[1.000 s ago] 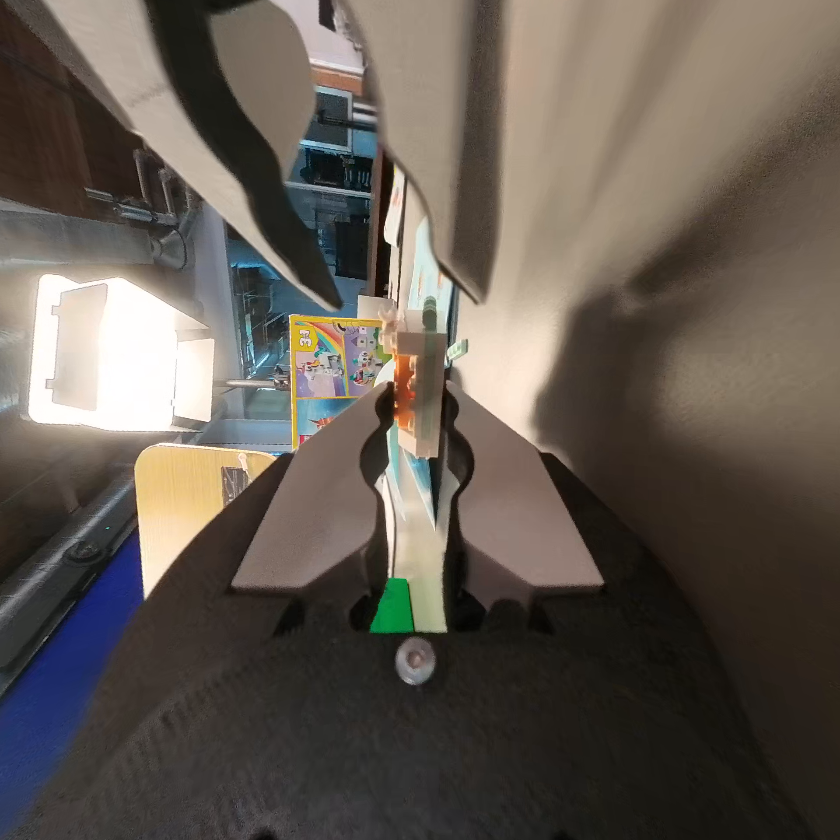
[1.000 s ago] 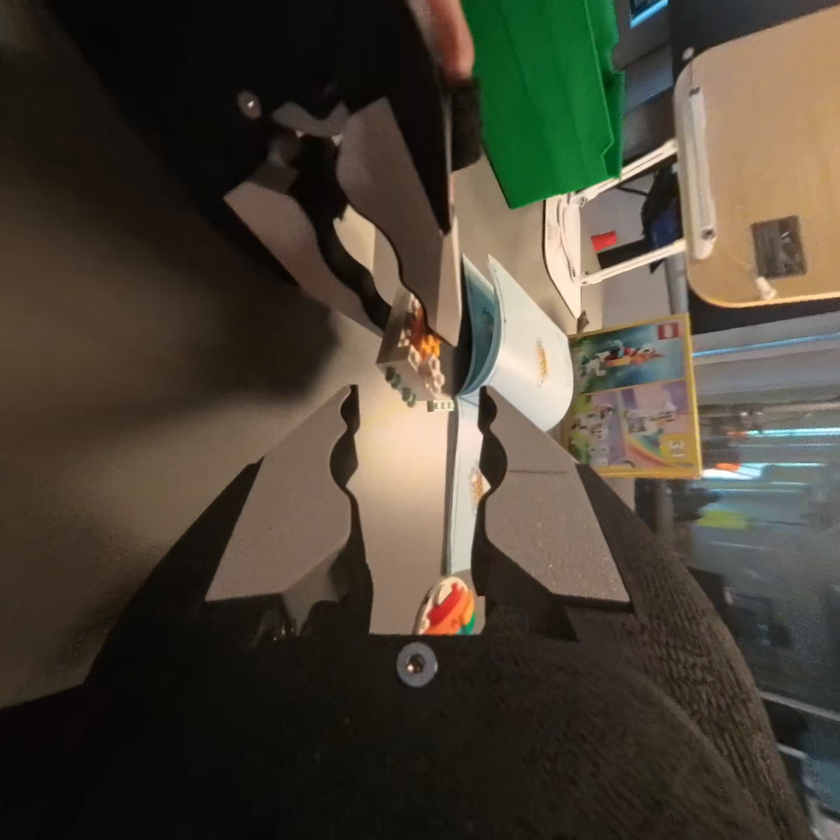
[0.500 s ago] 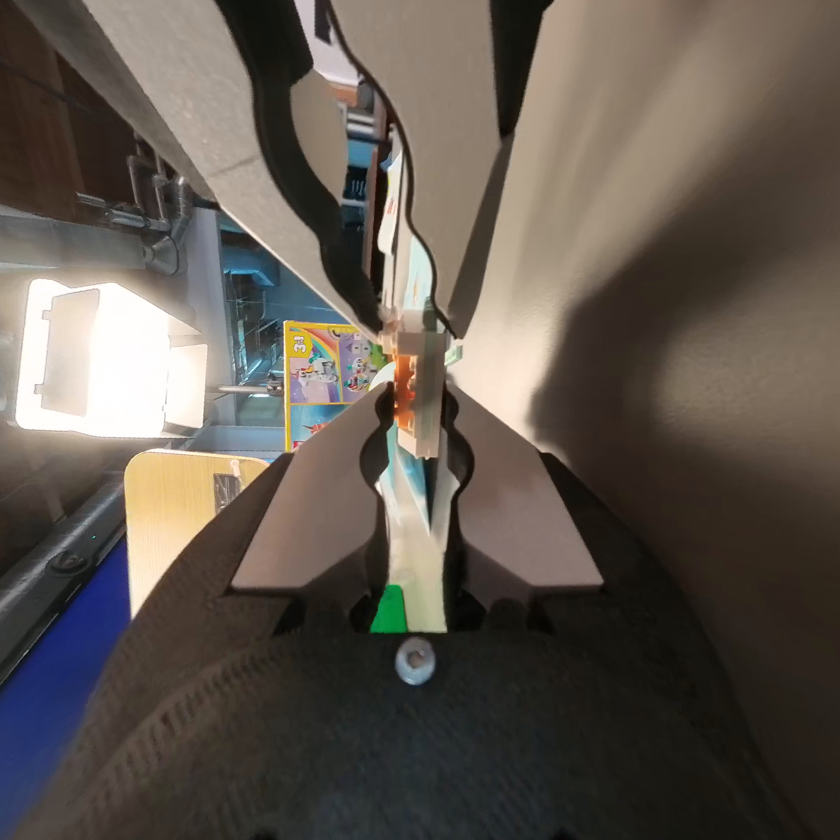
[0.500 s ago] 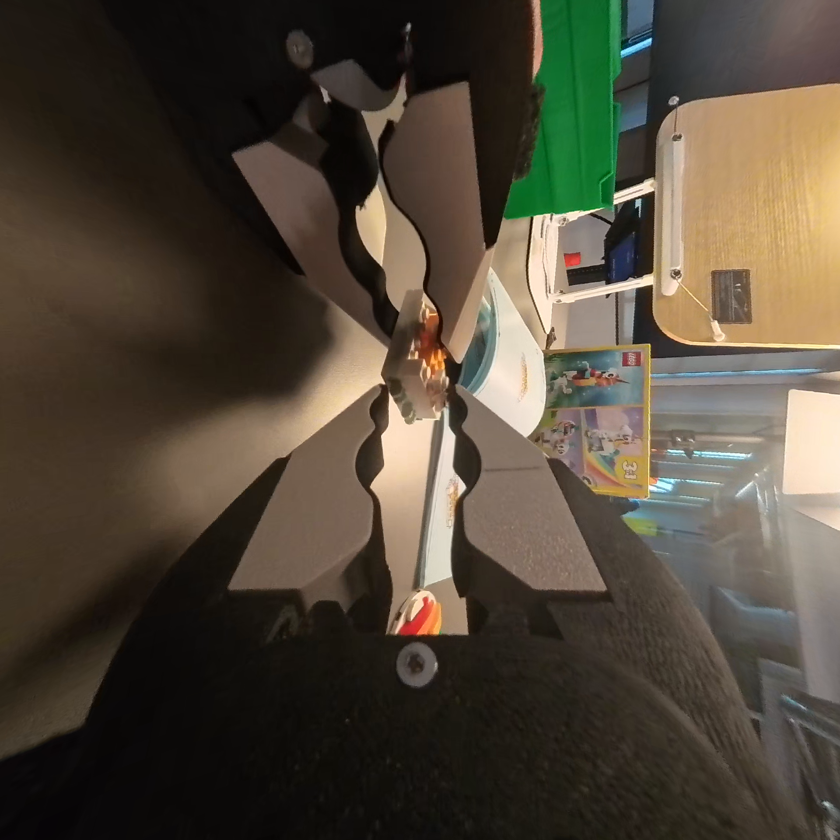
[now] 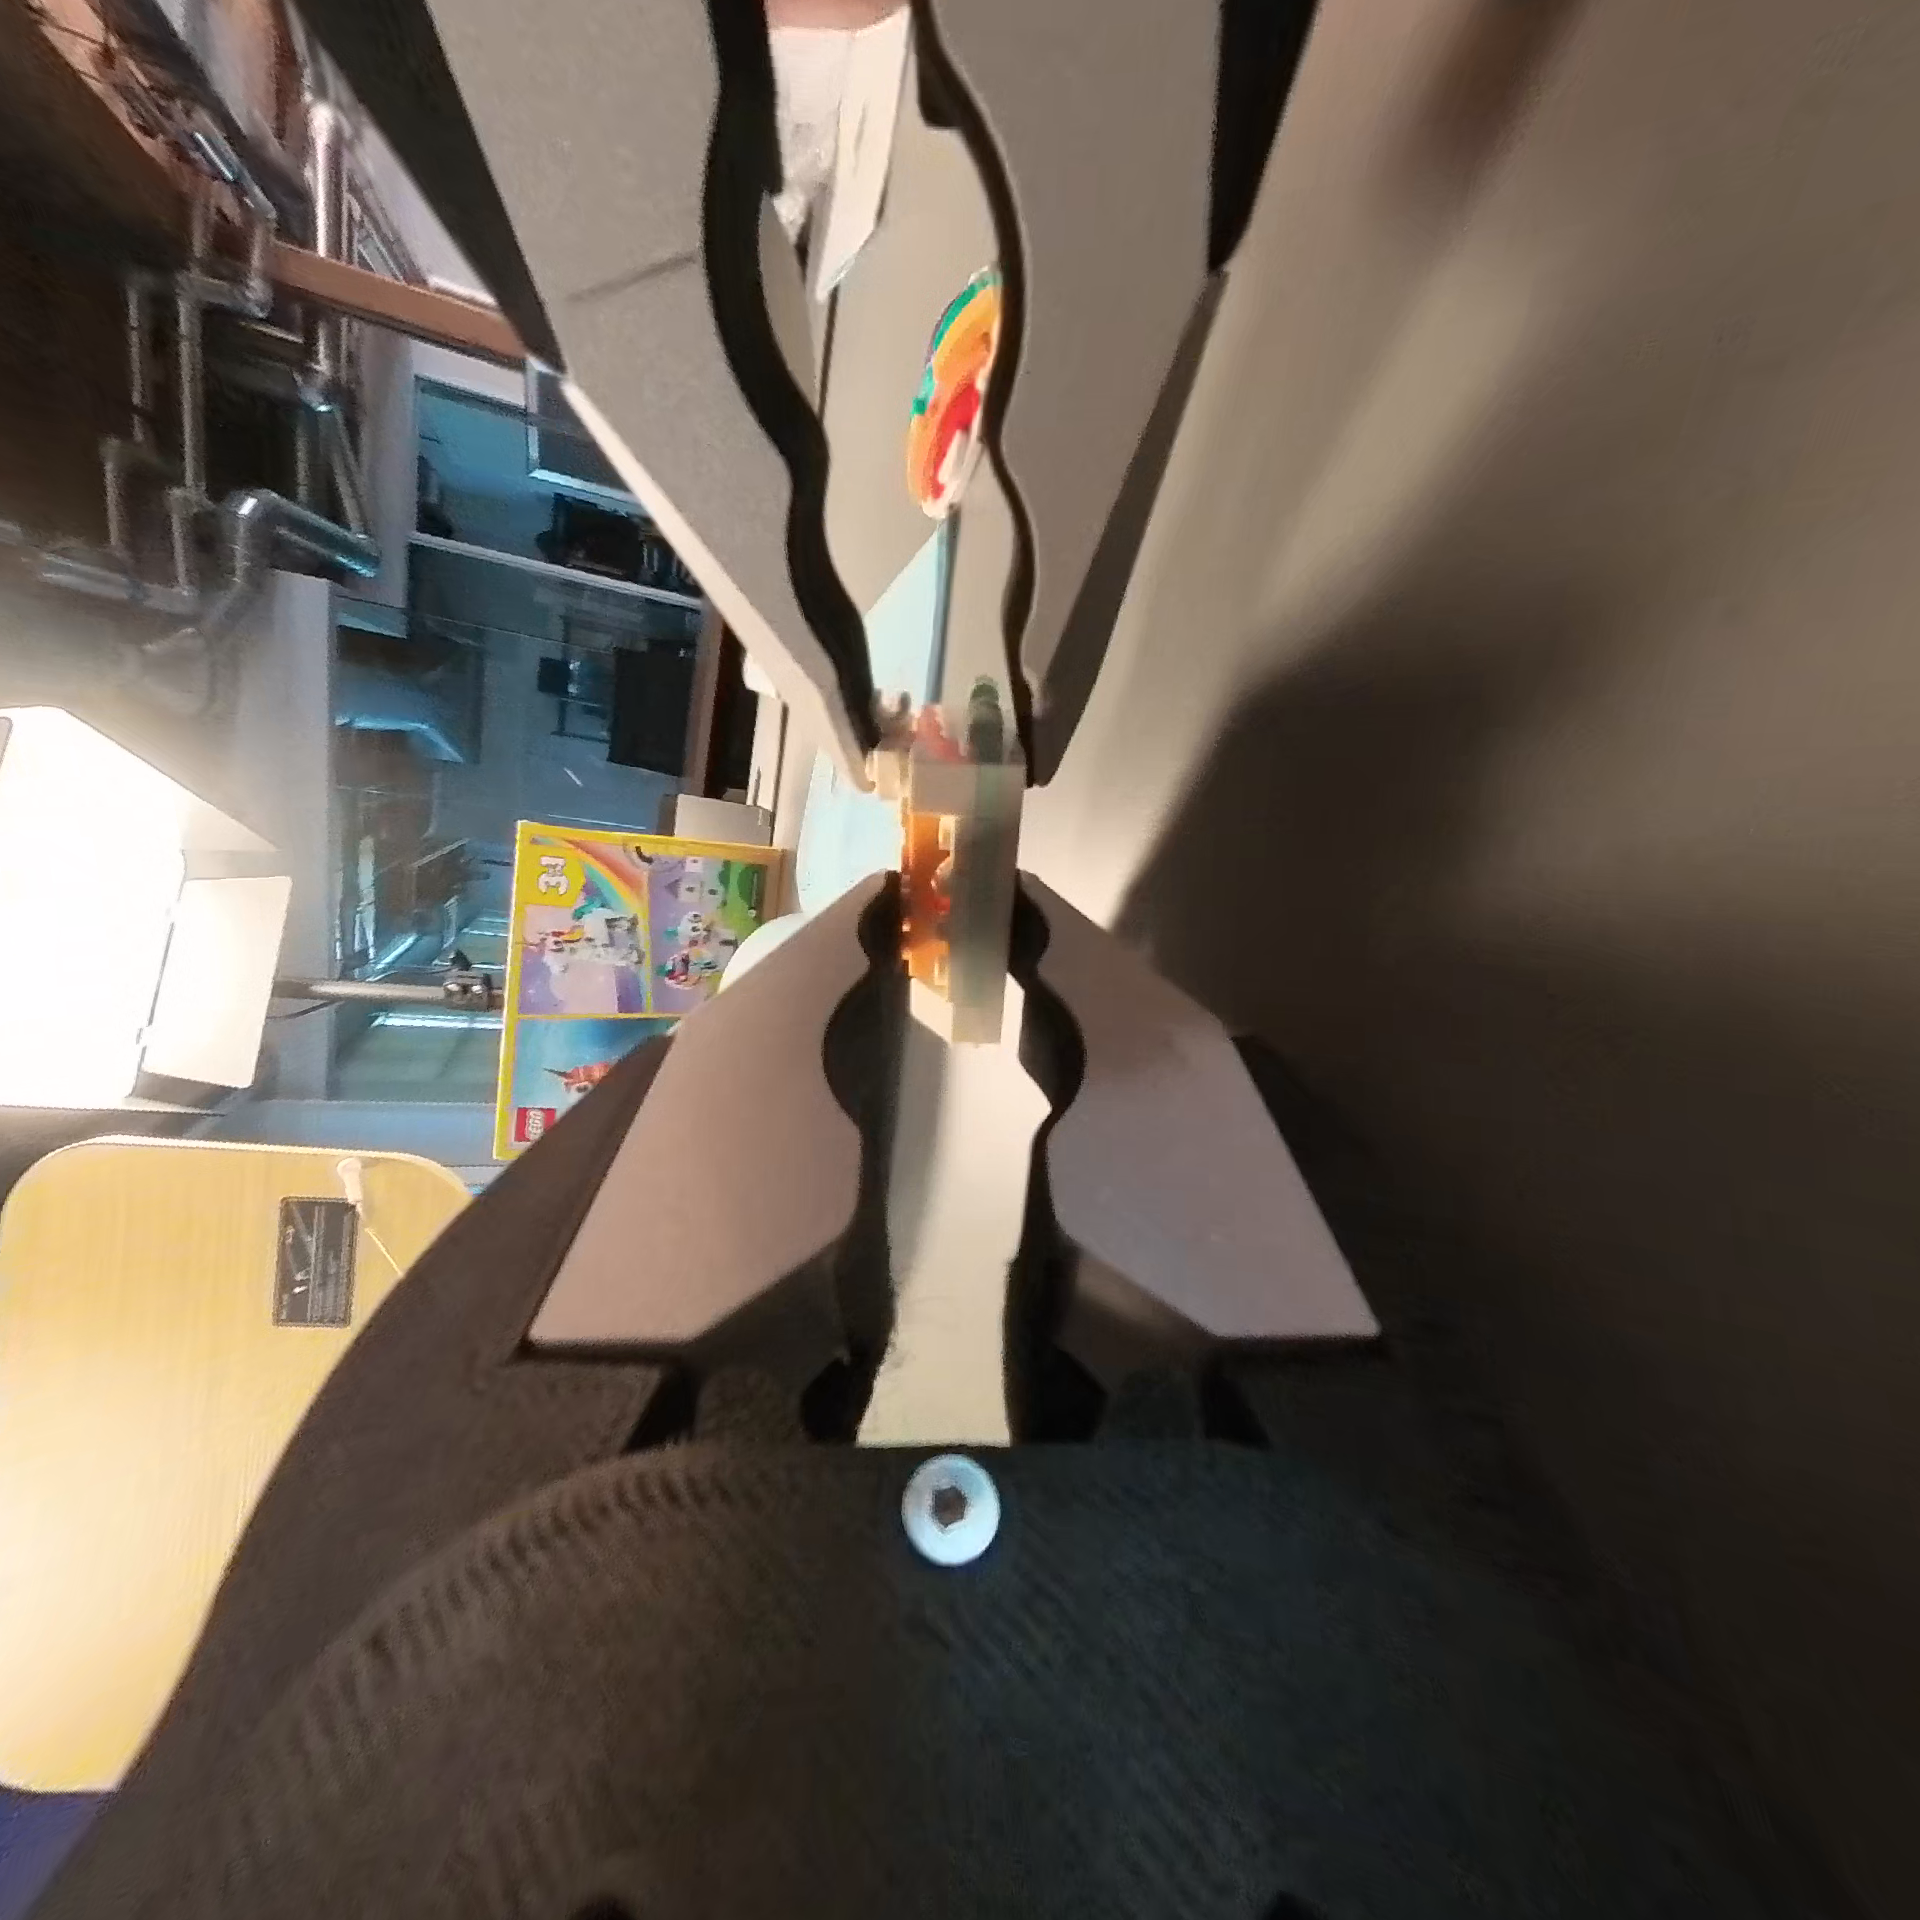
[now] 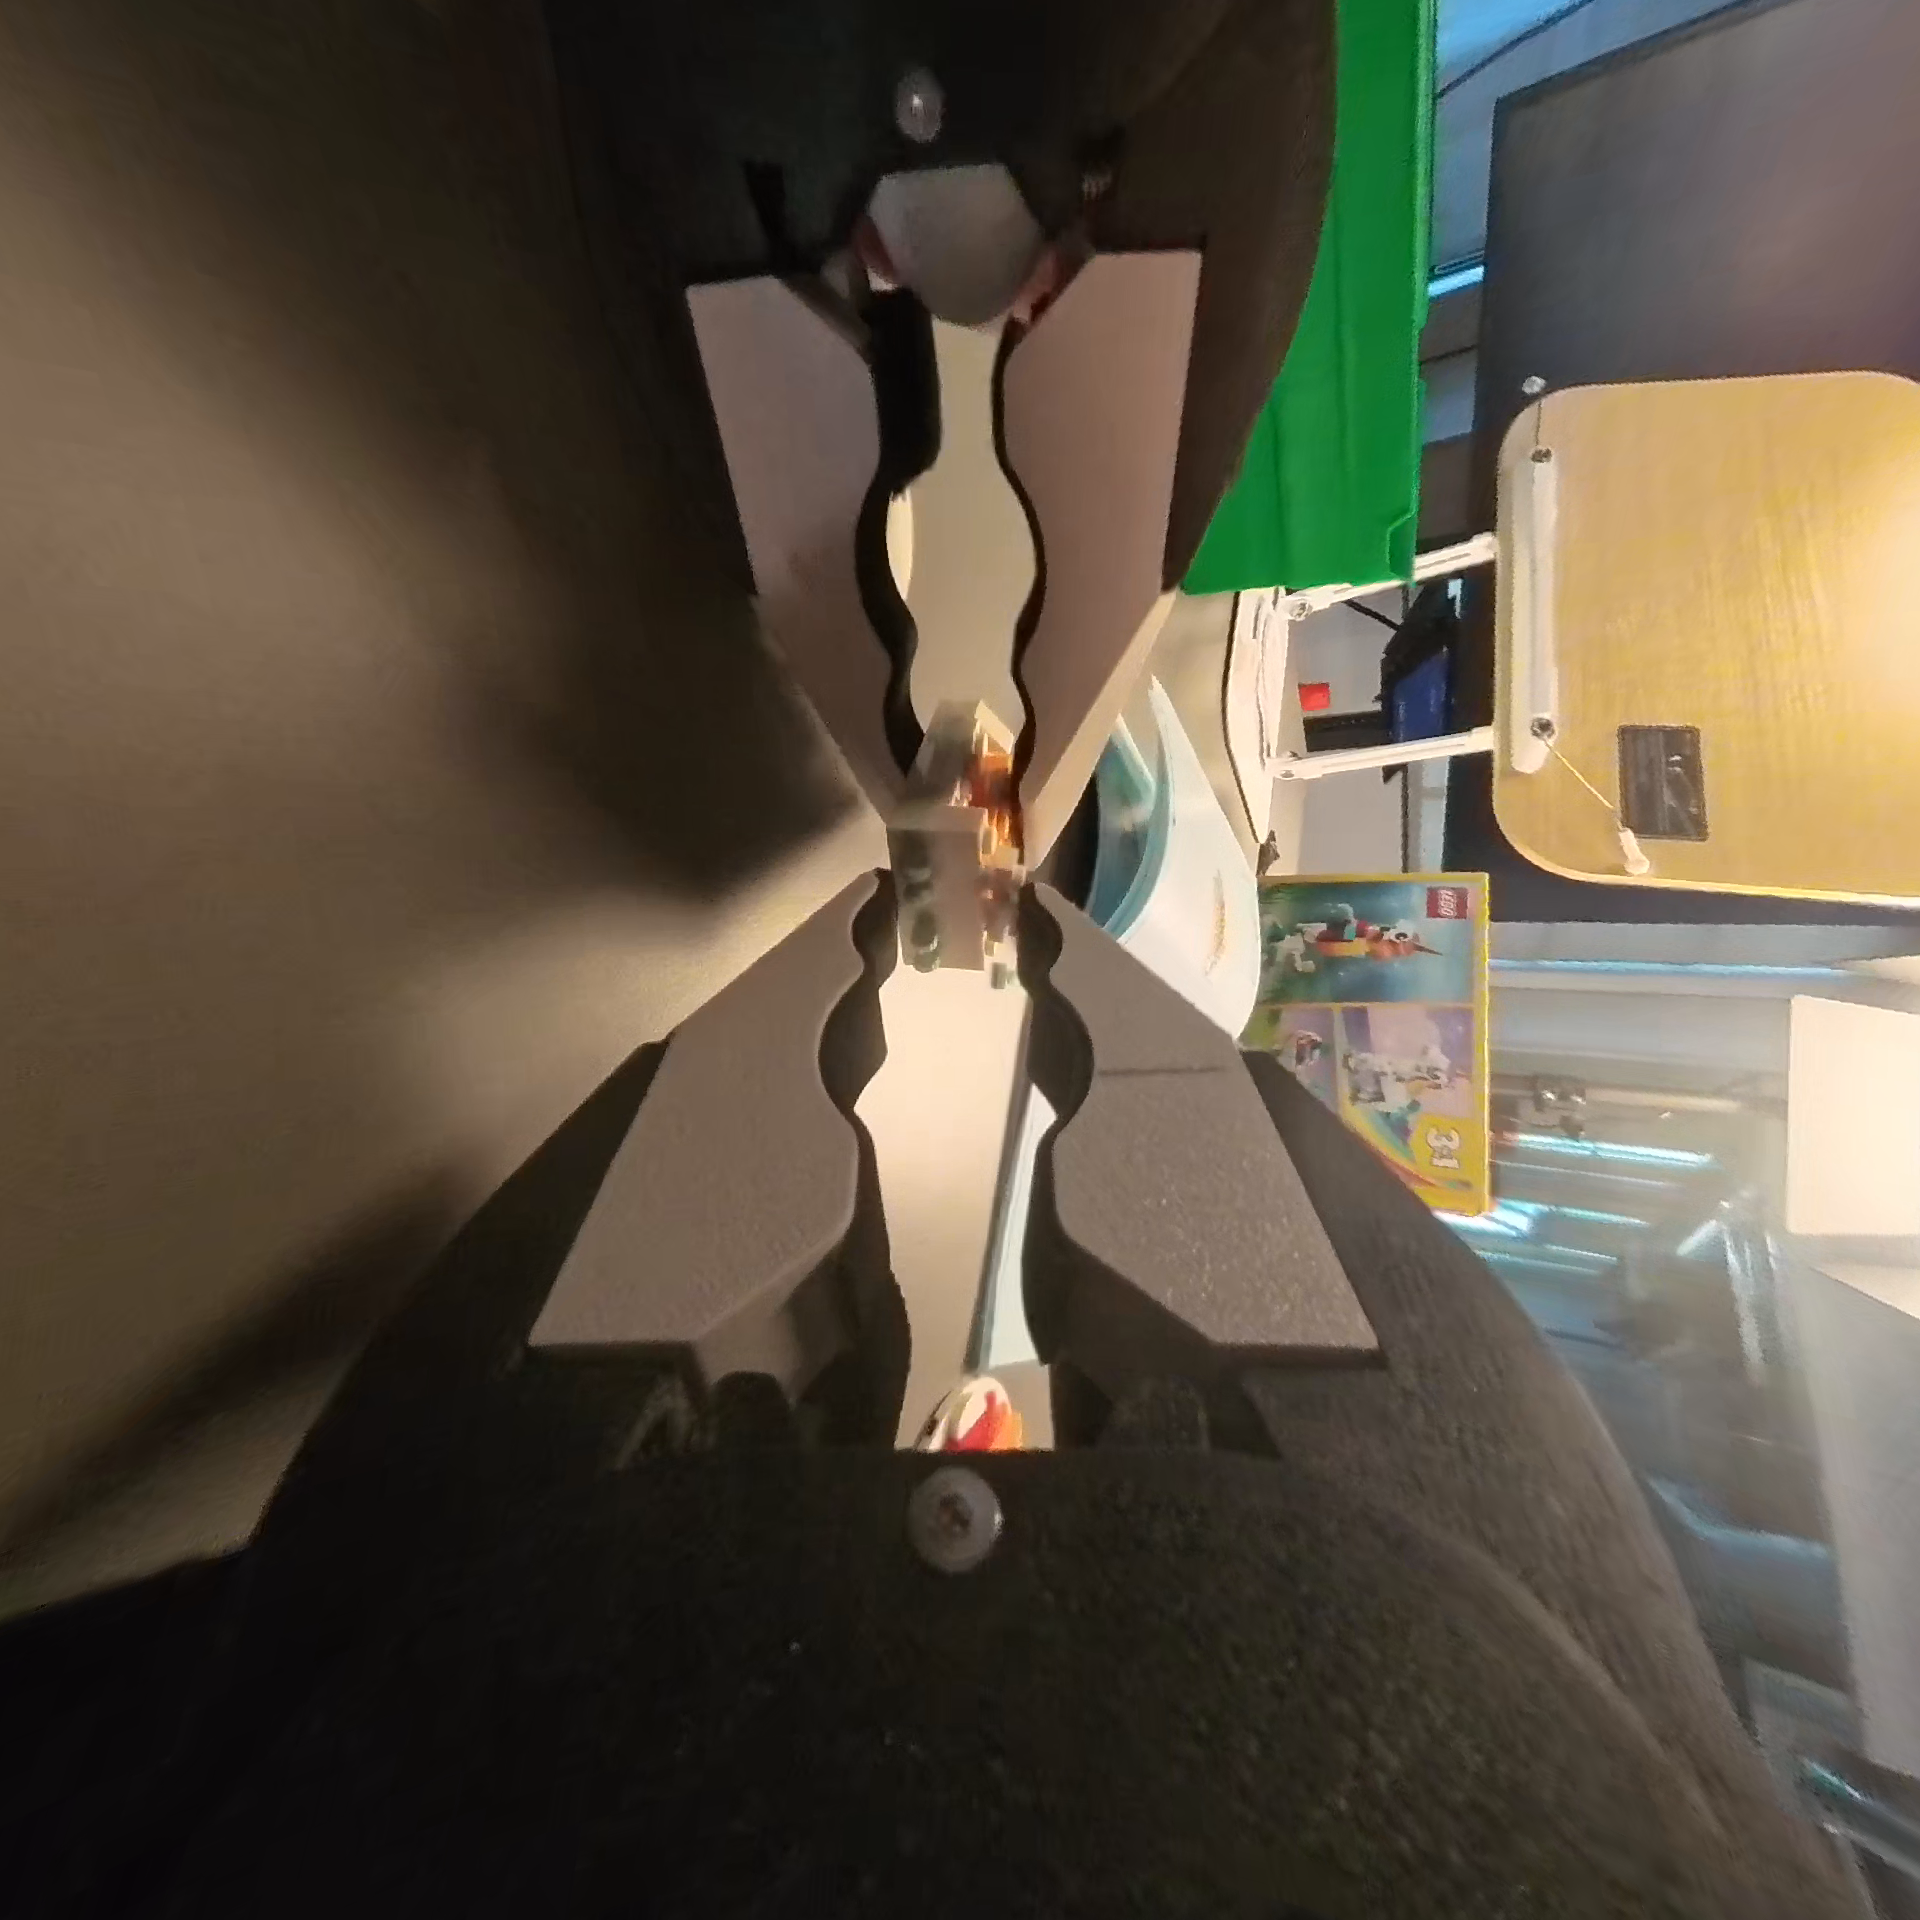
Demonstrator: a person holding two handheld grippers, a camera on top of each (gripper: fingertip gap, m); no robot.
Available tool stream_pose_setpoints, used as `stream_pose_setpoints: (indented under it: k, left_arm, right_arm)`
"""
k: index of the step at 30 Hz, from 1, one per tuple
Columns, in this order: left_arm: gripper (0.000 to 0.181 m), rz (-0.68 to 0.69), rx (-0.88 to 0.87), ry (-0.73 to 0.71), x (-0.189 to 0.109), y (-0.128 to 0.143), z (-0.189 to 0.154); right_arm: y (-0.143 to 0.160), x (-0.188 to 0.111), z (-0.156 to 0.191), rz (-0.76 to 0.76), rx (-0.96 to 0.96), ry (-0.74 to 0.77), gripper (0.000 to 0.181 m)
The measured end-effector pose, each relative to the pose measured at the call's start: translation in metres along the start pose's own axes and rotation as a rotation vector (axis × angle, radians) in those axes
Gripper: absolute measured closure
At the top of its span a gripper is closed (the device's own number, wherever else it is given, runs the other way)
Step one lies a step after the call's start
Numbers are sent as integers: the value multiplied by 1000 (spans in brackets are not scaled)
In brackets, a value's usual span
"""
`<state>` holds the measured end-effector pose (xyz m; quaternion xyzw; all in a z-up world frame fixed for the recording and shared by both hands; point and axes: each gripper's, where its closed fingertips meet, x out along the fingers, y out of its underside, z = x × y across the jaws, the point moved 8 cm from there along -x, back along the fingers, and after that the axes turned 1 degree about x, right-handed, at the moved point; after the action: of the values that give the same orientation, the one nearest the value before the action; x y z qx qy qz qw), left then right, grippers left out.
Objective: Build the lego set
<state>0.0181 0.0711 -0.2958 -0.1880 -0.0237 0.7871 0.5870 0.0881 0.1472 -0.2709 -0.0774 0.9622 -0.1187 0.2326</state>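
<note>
We are gripping the model from both ends above the tabletop, left gripper and right gripper jaws each clamping it, tips nearly meeting.

Both wrist cameras, rolled sideways, face each other at close range, sharing the lego assembly between their fingertips

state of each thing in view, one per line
left gripper: shut on lego piece
right gripper: closed around the lego piece's other end
lego piece: off the table, between both grippers
booklet: lying open, pages curled
lego box: closed, standing
</note>
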Motion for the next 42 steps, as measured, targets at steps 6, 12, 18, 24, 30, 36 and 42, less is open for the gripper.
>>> stream_pose_setpoints:
  k: [6, 12, 18, 24, 30, 36, 42]
  left_arm:
    - [163, 9, 34, 21, 2, -1, -5]
    - [162, -21, 26, 44, 1, -4, -6]
    - [162, -60, 12, 75, 1, -8, -8]
    - [162, -83, -11, 97, 0, -8, -8]
    - [162, -69, -17, 90, -1, -6, -7]
    - [162, -62, -15, 87, -1, -6, -7]
    - [162, -75, -15, 99, -1, -8, -7]
  right_arm:
    - [-3, 0, 8, 58, -140, 30, 160]
    - [-5, -4, 8, 69, -247, -21, 157]
    - [-2, -11, 7, 25, -167, -98, 159]
    - [-2, -13, 6, 7, -116, -127, 159]
    - [-6, -10, 8, 79, -165, -86, 160]
    - [-4, -10, 10, 58, -161, -54, 159]
    - [-1, -12, 9, 29, -149, -75, 158]
